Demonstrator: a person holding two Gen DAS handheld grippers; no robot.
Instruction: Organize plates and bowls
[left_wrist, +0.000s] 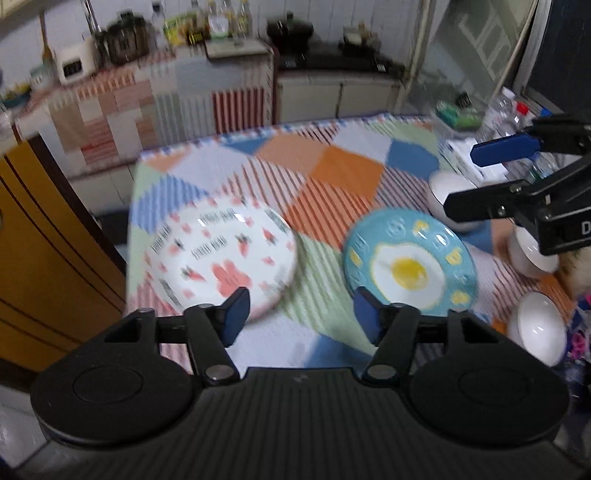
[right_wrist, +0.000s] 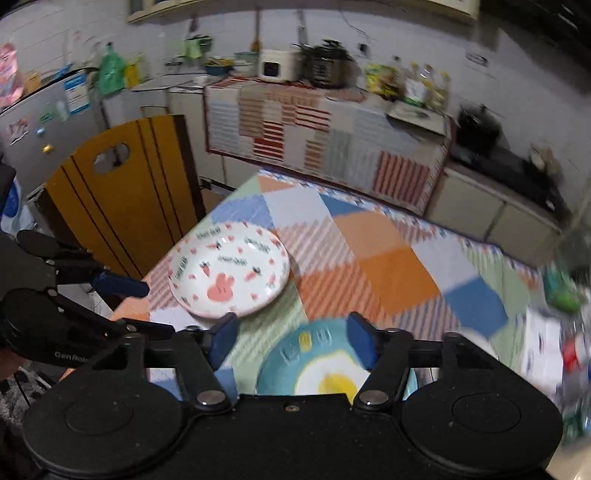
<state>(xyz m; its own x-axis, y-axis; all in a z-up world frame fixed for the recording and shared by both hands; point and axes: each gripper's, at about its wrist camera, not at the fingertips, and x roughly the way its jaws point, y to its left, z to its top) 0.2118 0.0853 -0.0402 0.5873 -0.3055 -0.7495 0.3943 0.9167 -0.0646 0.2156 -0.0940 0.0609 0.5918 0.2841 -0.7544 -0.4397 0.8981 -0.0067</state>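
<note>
Two plates lie side by side on the patchwork tablecloth. The white plate with a pink bunny sits to the left, and the blue plate with a fried-egg picture to the right. Three white bowls stand along the table's right side. My left gripper hovers open above the near gap between the plates, holding nothing. My right gripper is open too, above the blue plate's near part, with nothing between its fingers.
A yellow chair back stands close to the table's left edge. Bottles and a white box crowd the far right corner. Behind the table runs a counter with pots, jars and a stove.
</note>
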